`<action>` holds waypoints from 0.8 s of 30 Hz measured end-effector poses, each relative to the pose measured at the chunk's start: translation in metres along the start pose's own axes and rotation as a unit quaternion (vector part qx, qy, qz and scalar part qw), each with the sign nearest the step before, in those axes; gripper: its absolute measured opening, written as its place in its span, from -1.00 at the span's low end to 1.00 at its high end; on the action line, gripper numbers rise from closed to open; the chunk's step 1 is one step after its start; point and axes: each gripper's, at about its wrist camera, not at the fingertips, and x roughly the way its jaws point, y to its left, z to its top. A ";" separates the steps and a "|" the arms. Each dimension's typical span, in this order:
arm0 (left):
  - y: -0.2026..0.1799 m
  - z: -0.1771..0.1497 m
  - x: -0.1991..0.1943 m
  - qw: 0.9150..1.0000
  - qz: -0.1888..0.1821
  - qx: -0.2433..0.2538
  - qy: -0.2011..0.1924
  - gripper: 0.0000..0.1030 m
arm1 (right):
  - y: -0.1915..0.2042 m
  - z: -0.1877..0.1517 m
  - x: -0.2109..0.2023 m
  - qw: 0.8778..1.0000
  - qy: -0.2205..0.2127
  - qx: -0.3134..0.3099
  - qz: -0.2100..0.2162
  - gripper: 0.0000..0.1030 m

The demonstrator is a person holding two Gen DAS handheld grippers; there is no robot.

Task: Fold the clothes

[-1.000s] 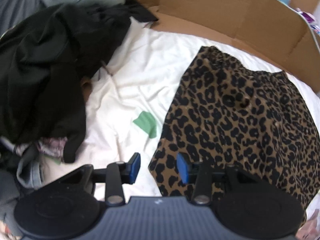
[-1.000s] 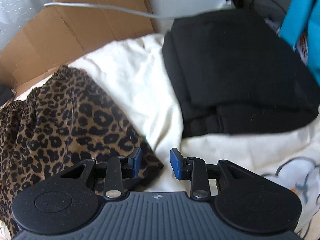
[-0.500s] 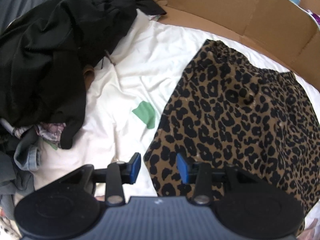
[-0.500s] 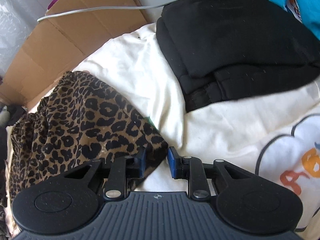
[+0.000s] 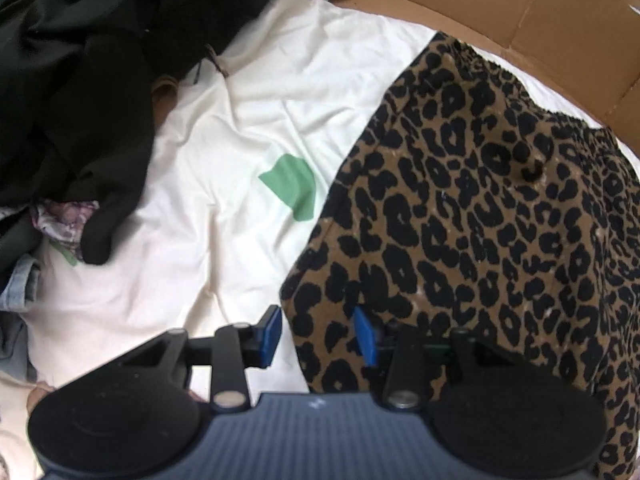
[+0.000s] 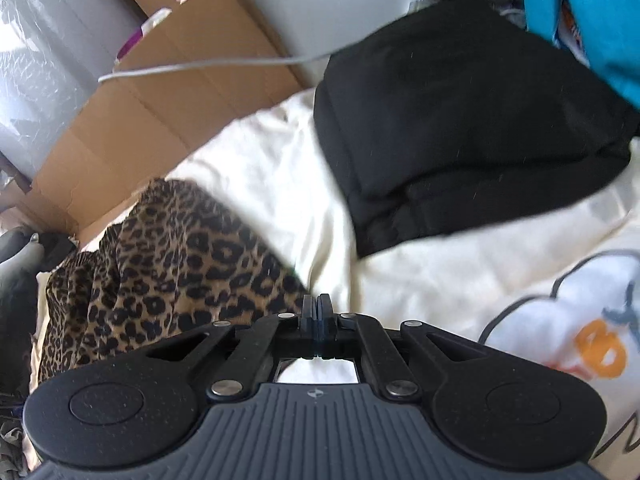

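Left claw (image 5: 318,336) spread apart, blue pads straddling the near left corner of the leopard-print garment (image 5: 480,220) without closing on it. Right claw (image 6: 317,312) pressed fully together at the garment's near right corner (image 6: 168,264); probably pinching the hem, though the fabric between the pads is hidden by the claw itself.

One leopard-print garment, lying flat and spread on the white bedsheet (image 5: 224,152), gathered waistband at the far edge, just beside the cardboard wall (image 5: 500,12). Left edge running diagonally from the waistband down to the left claw. Open sheet to the left of that edge, with one green patch (image 5: 292,188) printed on it, just clear of the garment.

Further left, one heap of crumpled black clothes (image 5: 80,92), with a bit of floral fabric and denim poking out underneath, well apart from the garment.

On the right side, a bare strip of sheet, then one folded black garment (image 6: 460,132) near the far edge. Beside it, something turquoise (image 6: 580,20) at the top corner. One grey cable (image 6: 208,66) running across the cardboard. Cloud-shaped print with orange lettering (image 6: 592,344) on the sheet at near right.
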 end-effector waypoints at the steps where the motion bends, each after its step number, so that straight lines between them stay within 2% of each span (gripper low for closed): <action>1: 0.000 0.000 0.001 1.000 0.000 0.002 0.000 -0.17 | 0.000 0.003 -0.001 1.000 0.000 0.000 0.002 -1.00; 4: 0.003 0.000 0.000 1.000 -0.003 -0.004 -0.003 -0.17 | 0.001 0.006 0.006 1.000 0.011 0.008 0.008 -0.96; 6: 0.005 0.000 0.000 1.000 -0.005 -0.008 -0.003 -0.17 | 0.004 0.003 0.012 1.000 0.012 0.001 0.009 -0.81; 9: 0.007 0.000 -0.002 1.000 -0.008 -0.010 -0.004 -0.17 | 0.011 -0.003 0.024 0.999 0.020 -0.028 -0.018 -0.71; 11: 0.009 0.000 -0.003 1.000 -0.006 -0.008 0.000 -0.17 | 0.010 -0.005 0.028 0.999 0.023 -0.031 -0.021 -0.37; 16: 0.010 -0.001 0.000 1.000 -0.006 0.001 0.007 -0.16 | 0.010 -0.006 0.032 0.999 0.027 -0.038 -0.015 -0.33; 19: 0.010 -0.003 0.003 1.000 -0.005 -0.001 0.011 -0.16 | 0.017 -0.007 0.035 0.998 0.030 -0.049 -0.007 -0.34; 20: 0.010 -0.003 0.004 1.000 -0.004 -0.001 0.012 -0.16 | 0.019 -0.007 0.036 0.998 0.031 -0.055 -0.007 -0.54; 21: 0.009 -0.004 0.005 1.000 -0.003 0.001 0.012 -0.16 | 0.021 -0.007 0.036 0.998 0.035 -0.061 -0.004 -0.84; 22: 0.008 -0.004 0.005 1.000 -0.003 0.002 0.011 -0.16 | 0.023 -0.007 0.036 0.997 0.039 -0.067 -0.001 -0.94; 24: 0.008 -0.005 0.005 1.000 -0.004 0.002 0.010 -0.16 | 0.025 -0.008 0.030 0.997 0.030 -0.074 -0.006 -0.94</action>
